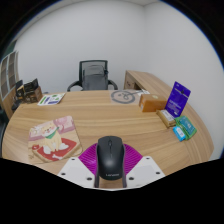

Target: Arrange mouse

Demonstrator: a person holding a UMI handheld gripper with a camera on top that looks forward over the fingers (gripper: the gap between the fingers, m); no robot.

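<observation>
I see my gripper (110, 172) low over the wooden worktop (120, 125), jaws apart, with the black mouse (110, 158) sitting between them on the purple pads; whether both pads press on it I cannot tell. Just left of the mouse lies a mat (54, 139) with a cartoon print. Further right are a teal packet (184, 128), a brown box (153, 103) and a purple card (178, 98). Beyond the worktop stands a black office chair (93, 76).
</observation>
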